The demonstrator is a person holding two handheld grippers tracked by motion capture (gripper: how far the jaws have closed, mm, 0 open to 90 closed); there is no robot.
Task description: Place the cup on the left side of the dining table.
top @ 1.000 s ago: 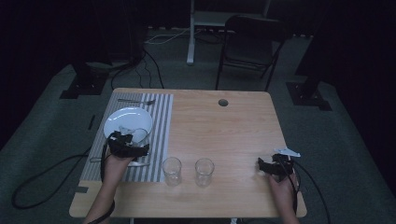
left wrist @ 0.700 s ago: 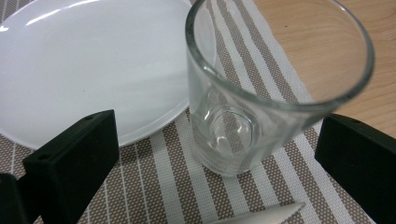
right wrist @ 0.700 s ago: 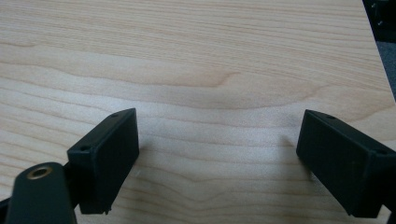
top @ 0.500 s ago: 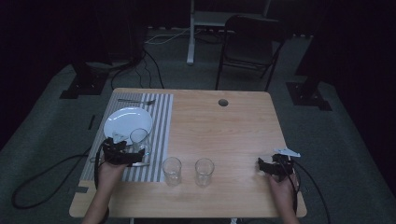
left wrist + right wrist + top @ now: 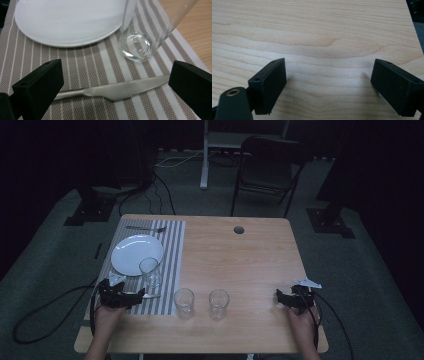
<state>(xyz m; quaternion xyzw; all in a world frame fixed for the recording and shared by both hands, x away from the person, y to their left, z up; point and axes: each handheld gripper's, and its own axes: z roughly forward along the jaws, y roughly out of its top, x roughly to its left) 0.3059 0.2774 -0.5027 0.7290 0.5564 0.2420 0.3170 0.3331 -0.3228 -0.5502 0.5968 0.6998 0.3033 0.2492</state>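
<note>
1. My left gripper (image 5: 115, 82) is wide open and holds nothing. The table knife (image 5: 112, 90) lies flat on the striped placemat (image 5: 82, 62), between my two jaws and crosswise to them.
2. I judge that the step in hand is to pick up this knife. For a good grip I should lower the jaws until they nearly touch the mat, then close on the thick part where the handle meets the blade.
3. The drinking glass (image 5: 140, 37) stands at about 1 o'clock from the knife, very near to the blade tip. I must keep my outer jaw away from it, because a small push may tip it.
4. The white plate (image 5: 67, 22) is at 11 o'clock, apart from the knife, so it is less risk.
5. My right gripper (image 5: 328, 85) is also wide open and empty, low over the bare wooden table (image 5: 324, 30). I would keep it there.
</note>
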